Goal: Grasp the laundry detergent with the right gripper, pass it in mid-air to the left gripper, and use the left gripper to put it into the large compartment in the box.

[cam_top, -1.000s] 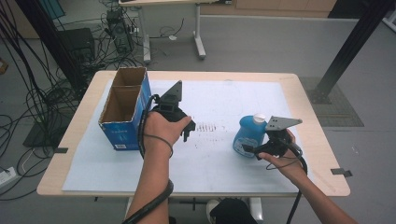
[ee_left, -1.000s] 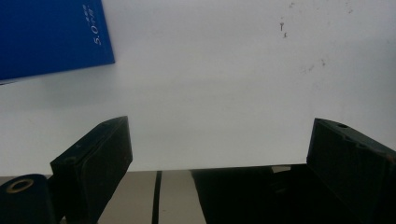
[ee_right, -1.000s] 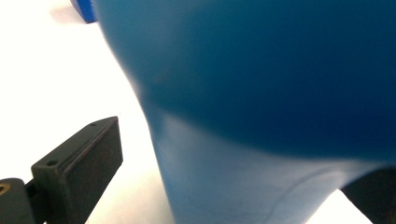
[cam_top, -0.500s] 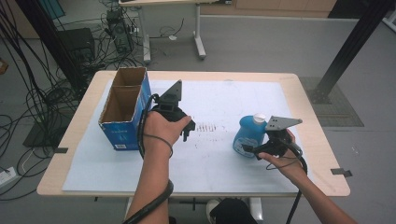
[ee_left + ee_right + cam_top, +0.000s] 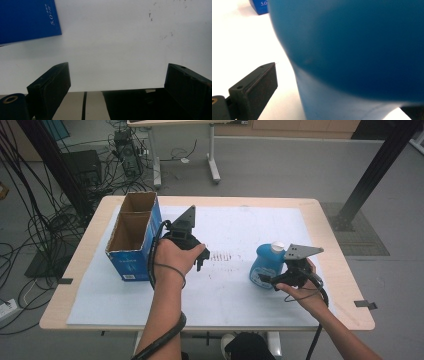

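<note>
Right gripper (image 5: 272, 281) with jaws wide around the blue bottle (image 5: 265, 261), not yet closed, left gripper (image 5: 200, 262) open, empty, near the cardboard box (image 5: 131, 251)

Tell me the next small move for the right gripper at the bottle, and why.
Probably close the right gripper on the bottle. The right gripper view shows the blue bottle between open jaws, the left jaw clear of its side, so nothing holds it yet. It stands upright on the mat, and the left gripper is open and apart, near the box.
</note>
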`<state>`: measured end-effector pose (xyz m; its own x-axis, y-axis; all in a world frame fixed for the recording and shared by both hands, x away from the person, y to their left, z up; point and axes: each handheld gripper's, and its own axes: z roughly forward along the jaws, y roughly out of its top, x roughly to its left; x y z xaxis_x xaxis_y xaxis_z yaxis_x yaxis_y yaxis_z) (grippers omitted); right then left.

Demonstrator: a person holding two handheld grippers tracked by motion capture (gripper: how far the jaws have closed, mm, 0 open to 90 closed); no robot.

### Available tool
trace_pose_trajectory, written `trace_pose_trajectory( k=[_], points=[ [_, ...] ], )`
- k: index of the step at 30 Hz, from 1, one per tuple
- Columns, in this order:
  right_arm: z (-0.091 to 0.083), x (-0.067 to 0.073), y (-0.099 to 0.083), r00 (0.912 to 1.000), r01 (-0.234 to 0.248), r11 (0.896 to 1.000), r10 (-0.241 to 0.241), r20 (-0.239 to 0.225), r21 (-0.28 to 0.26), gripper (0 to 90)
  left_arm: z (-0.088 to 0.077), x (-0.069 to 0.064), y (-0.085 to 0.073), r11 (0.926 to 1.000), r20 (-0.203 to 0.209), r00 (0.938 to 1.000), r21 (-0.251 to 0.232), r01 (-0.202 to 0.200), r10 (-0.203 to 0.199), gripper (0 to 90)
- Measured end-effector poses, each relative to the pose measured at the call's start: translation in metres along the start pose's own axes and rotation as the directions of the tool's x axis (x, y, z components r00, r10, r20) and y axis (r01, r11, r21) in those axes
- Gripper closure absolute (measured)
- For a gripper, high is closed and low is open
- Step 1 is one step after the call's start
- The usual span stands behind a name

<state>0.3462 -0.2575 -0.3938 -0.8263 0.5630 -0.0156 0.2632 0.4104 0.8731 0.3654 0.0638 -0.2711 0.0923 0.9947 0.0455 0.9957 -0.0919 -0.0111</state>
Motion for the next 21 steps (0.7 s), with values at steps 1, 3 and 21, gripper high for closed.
trace_pose_trajectory(
  k=[1, 3, 21],
  points=[
    [0.0001, -0.0001, 0.0, 1.0, -0.001, 1.0, 0.001, 0.002, -0.003, 1.8, 0.0004, 0.0, -0.0002, 1.0, -0.001, 1.0, -0.002, 0.002, -0.003, 7.2],
    [0.0002, -0.0001, 0.0002, 1.0, -0.003, 1.0, 0.003, -0.001, -0.004, 1.8, 0.0023, -0.0002, -0.0007, 1.0, 0.002, 1.0, 0.002, 0.002, -0.002, 7.2],
    [0.0018, 0.0004, -0.0002, 1.0, 0.003, 1.0, -0.003, 0.0, -0.003, 1.8, 0.0016, -0.0013, 0.0004, 1.0, 0.006, 1.0, -0.001, 0.0, 0.0, 7.2]
  ],
)
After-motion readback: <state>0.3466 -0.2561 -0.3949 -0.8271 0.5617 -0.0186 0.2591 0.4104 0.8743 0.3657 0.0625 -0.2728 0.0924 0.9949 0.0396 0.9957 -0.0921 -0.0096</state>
